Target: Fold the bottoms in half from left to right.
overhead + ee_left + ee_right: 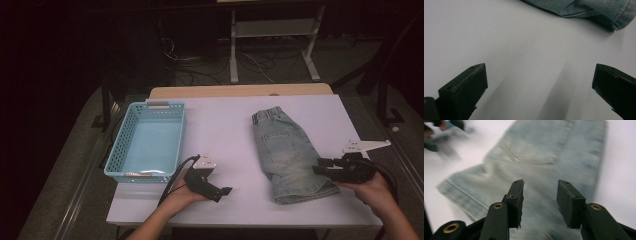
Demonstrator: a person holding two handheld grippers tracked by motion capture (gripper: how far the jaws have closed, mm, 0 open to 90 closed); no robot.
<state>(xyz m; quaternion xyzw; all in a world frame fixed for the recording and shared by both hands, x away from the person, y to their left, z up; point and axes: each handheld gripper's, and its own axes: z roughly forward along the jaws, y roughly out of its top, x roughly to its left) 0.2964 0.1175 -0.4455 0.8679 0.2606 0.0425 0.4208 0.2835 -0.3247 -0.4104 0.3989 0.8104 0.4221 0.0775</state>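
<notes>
Room: dim, with cables on the floor and a metal frame behind the table (225, 120).
Table: white top, wooden strip along its far edge.
Shorts: folded pale denim shorts (290, 150) lie flat on the right half of the table, waistband at the far end, leg hem toward the person.
Basket: light blue plastic basket (116, 150) on the left half, well apart from the shorts.
Left claw: left claw (226, 190) rests low over bare table near the front edge, between basket and shorts; its jaws are spread wide with nothing between them, and the shorts' hem (594, 10) lies ahead of them.
Right claw: right claw (317, 170) sits at the right edge of the shorts near the hem; jaws parted, hovering over the denim (549, 157) without pinching it.
</notes>
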